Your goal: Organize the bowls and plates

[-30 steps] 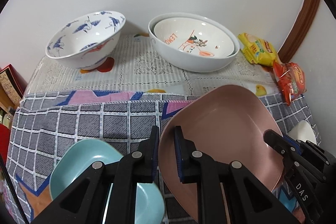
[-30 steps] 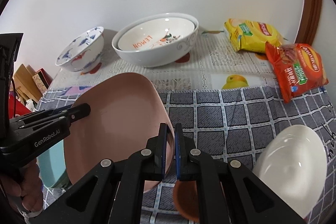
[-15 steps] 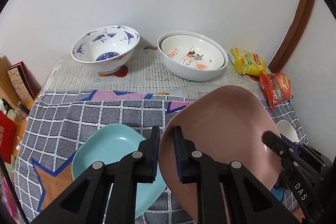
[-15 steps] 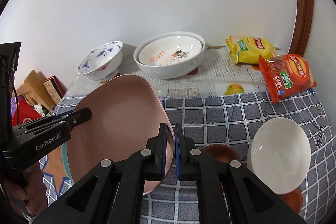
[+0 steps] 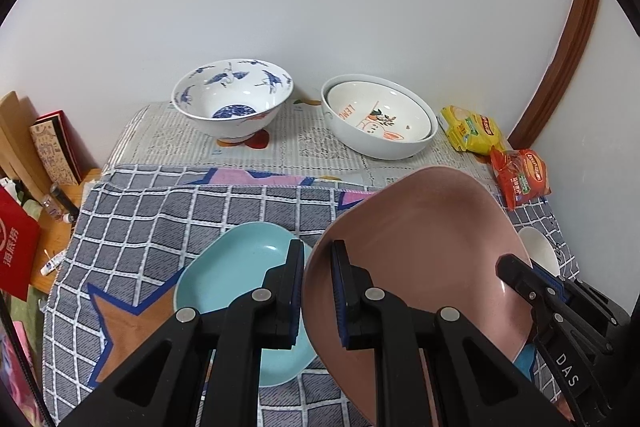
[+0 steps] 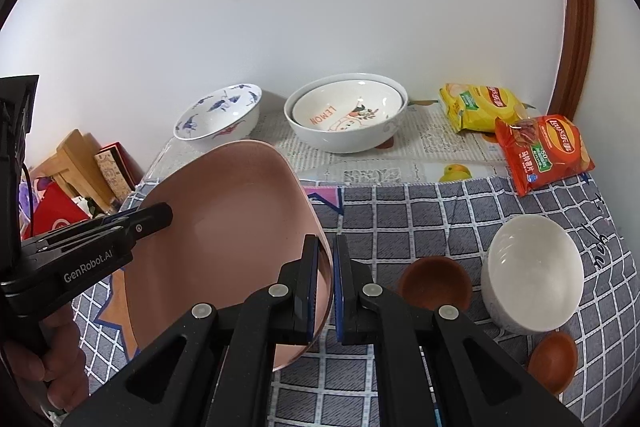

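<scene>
I hold the pink plate (image 5: 424,251) lifted over the checked cloth (image 5: 168,211), tilted, one rim in each gripper for balance. Left gripper (image 5: 316,287) and right gripper (image 6: 326,287) both clamp it. The blue plate (image 5: 232,275) lies below, probably the stacking target. Bowls line the white wall.

The pink plate (image 5: 420,247) hides most of the white bowl (image 5: 538,251) in the left wrist view, and the left gripper (image 5: 316,291) covers part of the blue plate (image 5: 232,267). The pink plate's lower edge is cut off there.
</scene>
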Tool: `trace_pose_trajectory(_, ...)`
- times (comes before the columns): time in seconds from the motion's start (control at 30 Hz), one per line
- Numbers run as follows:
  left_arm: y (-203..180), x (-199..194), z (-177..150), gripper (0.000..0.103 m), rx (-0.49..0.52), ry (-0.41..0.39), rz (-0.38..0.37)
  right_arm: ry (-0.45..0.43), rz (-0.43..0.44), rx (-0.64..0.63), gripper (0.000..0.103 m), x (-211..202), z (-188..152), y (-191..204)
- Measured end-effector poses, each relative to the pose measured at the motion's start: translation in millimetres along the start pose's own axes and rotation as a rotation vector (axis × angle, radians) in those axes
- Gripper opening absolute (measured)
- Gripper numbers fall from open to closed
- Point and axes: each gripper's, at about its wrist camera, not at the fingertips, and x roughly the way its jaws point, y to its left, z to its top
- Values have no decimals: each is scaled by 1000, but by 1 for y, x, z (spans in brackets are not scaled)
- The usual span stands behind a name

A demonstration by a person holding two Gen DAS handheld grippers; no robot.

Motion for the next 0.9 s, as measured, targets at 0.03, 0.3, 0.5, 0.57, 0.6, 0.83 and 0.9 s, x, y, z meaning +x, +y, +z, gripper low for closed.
trace_pose_trajectory(0.03, 2, -1, 0, 13, -4, -1, 2, -1, 1, -3, 7, -1, 0, 3)
trace_pose_trajectory(0.3, 23, -15, -4, 13, -29, -18, 16, -9, 21, -21, 7, -3, -1, 22)
trace_pose_trajectory(0.5, 35, -20, -7, 13, -46, -22, 25, -11, 31, -37, 7, -3, -2, 35)
trace_pose_trajectory(0.57, 39, -21, -7, 13, -52, -23, 27, -11, 34, -42, 7, -2, -2, 39)
trace_pose_trajectory(0.6, 41, -22, -8, 13, -54, -22, 28, -11, 36, -44, 7, -2, -2, 40)
trace_pose_trajectory(0.83, 51, -21, -10, 13, -70, -19, 31, -6, 40, -57, 7, 2, -5, 51)
trace_pose_trajectory(0.9, 54, -21, -10, 13, -76, -17, 31, -3, 40, -60, 7, 3, -5, 54)
